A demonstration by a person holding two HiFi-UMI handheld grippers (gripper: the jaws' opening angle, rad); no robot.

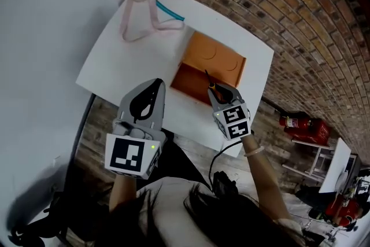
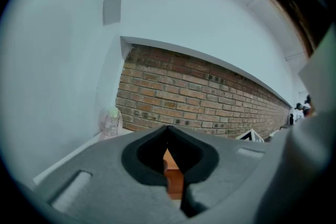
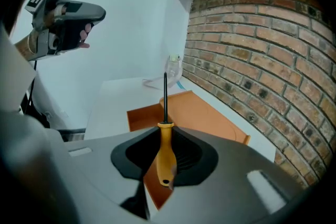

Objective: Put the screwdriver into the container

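1. Where my right gripper view looks along the jaws, I see my right gripper (image 3: 167, 157) clamped on the yellow handle of the screwdriver (image 3: 165, 152). Its dark shaft points straight ahead out of the tips.
2. That view also puts the open orange container (image 3: 210, 113) just ahead of and below those jaws, with the shaft standing over it.
3. From the head view, the screwdriver (image 1: 209, 79) is only a thin dark shaft beyond the right gripper (image 1: 218, 91), over the container's (image 1: 217, 58) near part. The handle is mostly hidden there.
4. My left gripper view shows the left gripper (image 2: 170, 165) with jaws together and nothing between them. A sliver of container (image 2: 173, 178) shows past the slit, and a bottle (image 2: 110, 122) stands far ahead to the left.
5. Only the right gripper view catches the left gripper (image 3: 94, 12) side-on, raised high to the left, my fingers (image 3: 83, 34) round its grip.
6. Seen from the head view, both my forearms reach forward, the left gripper (image 1: 151, 88) just beside the right, at the table's (image 1: 127, 61) near edge.
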